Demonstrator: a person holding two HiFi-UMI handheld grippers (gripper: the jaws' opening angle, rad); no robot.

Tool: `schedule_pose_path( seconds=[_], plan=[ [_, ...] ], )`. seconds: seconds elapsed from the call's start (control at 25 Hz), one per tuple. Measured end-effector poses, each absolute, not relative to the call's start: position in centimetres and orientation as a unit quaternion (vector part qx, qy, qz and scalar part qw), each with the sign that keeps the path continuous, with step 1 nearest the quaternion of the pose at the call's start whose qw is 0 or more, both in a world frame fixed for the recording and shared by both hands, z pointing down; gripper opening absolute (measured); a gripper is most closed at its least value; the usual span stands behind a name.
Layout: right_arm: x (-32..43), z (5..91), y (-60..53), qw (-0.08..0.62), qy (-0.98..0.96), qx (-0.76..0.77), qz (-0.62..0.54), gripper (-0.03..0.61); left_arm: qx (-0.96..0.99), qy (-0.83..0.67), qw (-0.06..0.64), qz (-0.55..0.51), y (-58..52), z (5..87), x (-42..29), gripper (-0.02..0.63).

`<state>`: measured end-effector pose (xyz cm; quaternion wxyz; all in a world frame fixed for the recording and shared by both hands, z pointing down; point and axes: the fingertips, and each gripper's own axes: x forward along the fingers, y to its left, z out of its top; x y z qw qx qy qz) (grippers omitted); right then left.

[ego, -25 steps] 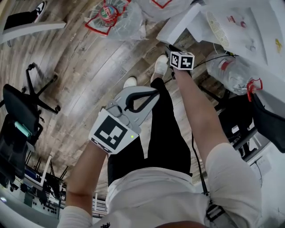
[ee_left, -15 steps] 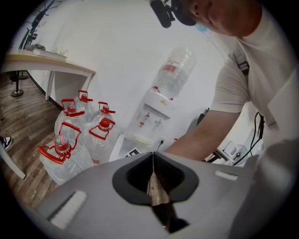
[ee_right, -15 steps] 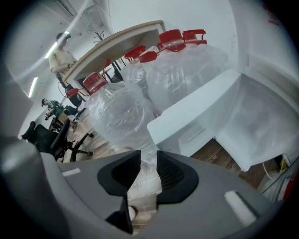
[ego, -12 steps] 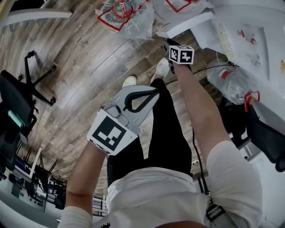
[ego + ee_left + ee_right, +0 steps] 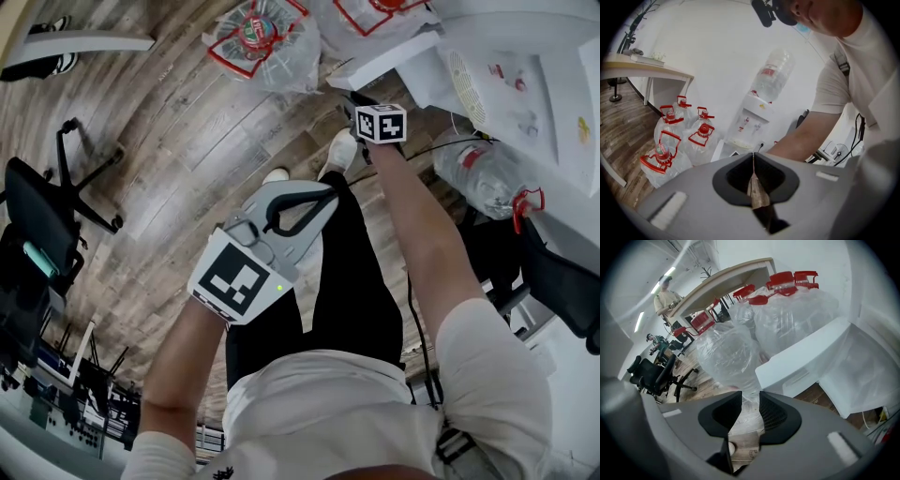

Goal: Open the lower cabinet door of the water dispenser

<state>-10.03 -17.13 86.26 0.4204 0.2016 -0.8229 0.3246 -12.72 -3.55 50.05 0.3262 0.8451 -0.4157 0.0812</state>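
Note:
The white water dispenser (image 5: 506, 66) stands at the upper right, and its lower cabinet door (image 5: 380, 58) is swung out as a white slab. My right gripper (image 5: 353, 97) hangs just below that door's edge. In the right gripper view its jaws (image 5: 750, 399) are apart and closing, with nothing between them, and the door (image 5: 801, 364) lies ahead to the right beside the cabinet's inside (image 5: 862, 376). My left gripper (image 5: 328, 192) is held over the person's legs, away from the dispenser, with its jaws (image 5: 753, 157) shut on nothing. The dispenser (image 5: 752, 122) shows far ahead of it.
Several large water jugs with red handles (image 5: 262, 33) stand on the wooden floor left of the door (image 5: 729, 352). Another bottle (image 5: 483, 169) lies to the dispenser's right. An office chair (image 5: 47, 216) is at the left. The person's legs and shoes (image 5: 339, 141) are below the grippers.
My right gripper has shifted a little beside the door's edge and rolled slightly. The left gripper has hardly moved and stays shut. The door stays swung out.

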Motion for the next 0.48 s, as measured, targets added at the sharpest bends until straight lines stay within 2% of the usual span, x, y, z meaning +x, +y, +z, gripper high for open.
schedule_pose_path(
  seconds=[0.24,0.48],
  plan=[
    [-9.0,80.7,-15.9,0.398,-0.841,0.201,0.307,0.098,0.869,-0.393,0.286,0.09,-4.0,46.5,-12.0,0.058],
    [-6.5,71.4,-13.4,0.352,-0.864,0.216,0.289,0.098,0.893,-0.371,0.237,0.092,-4.3,40.9,-11.6,0.058]
  ],
)
